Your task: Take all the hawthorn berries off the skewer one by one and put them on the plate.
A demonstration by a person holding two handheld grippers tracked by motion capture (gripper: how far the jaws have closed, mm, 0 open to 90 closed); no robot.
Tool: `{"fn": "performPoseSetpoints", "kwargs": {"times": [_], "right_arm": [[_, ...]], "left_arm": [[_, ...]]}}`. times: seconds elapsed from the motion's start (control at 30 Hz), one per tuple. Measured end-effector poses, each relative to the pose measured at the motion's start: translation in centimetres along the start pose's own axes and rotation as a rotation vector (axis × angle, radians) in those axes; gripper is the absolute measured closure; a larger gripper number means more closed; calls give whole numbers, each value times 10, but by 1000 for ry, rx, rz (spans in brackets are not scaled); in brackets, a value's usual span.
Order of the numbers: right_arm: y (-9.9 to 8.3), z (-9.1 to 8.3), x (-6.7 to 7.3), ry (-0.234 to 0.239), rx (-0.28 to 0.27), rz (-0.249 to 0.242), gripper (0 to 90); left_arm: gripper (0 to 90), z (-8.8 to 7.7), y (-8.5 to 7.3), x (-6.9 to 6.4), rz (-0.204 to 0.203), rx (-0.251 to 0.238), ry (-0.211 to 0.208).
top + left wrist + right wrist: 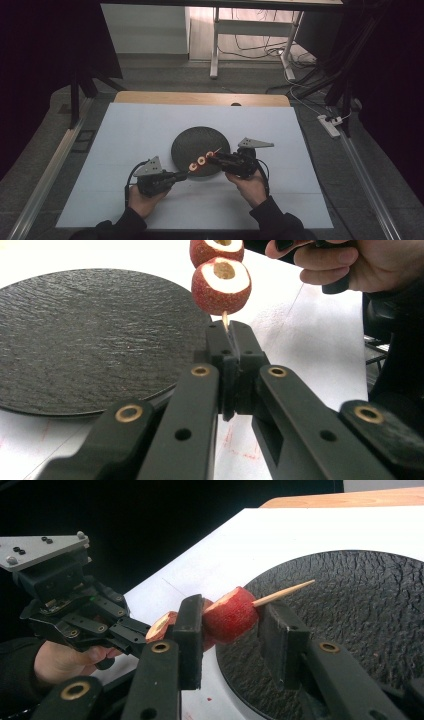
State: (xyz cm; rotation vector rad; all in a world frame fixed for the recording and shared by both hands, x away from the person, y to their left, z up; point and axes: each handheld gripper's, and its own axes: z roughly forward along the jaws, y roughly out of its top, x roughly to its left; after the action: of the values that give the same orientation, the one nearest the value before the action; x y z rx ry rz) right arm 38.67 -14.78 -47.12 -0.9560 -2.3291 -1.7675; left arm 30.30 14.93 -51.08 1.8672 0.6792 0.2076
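A thin wooden skewer (pixel 285 592) carries two red, cored fruit pieces (pixel 197 162) and hangs level over the near edge of a round black slate plate (pixel 195 140). My left gripper (pixel 229 332) is shut on the bare stick (pixel 225 319) just below the nearer piece (pixel 221 285). My right gripper (pixel 232 617) comes in from the pointed end, and its jaws are shut on the outer piece (pixel 230 614). One pad sits between that piece and the inner one (pixel 162 625). The pointed tip sticks out past the jaws over the plate (pixel 360 610).
The plate lies in the middle of a white mat (pixel 150 130) on a wooden table (pixel 200 98). A person's hands hold both grippers near the mat's front edge. Beyond the table are a desk frame (pixel 215 45), cables and a power strip (pixel 330 125) on the floor.
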Motion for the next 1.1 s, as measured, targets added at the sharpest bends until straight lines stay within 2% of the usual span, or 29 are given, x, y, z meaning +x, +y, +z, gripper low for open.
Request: {"fn": "performPoseSetpoints", "kwargs": {"times": [0.37,0.57,0.87,1.1], "right_arm": [[1,-1,-1,1,-4,10,642],[1,0,-3,6,-1,17,644],[1,1,-6,16,4,27,646],[0,2,-7,4,15,29,648]], "left_arm": [[899,-1,4,-2,4,7,9],[899,-2,6,-3,-17,13,4],[900,-2,6,-4,-19,16,7],[900,0,5,-3,-21,24,9]]}}
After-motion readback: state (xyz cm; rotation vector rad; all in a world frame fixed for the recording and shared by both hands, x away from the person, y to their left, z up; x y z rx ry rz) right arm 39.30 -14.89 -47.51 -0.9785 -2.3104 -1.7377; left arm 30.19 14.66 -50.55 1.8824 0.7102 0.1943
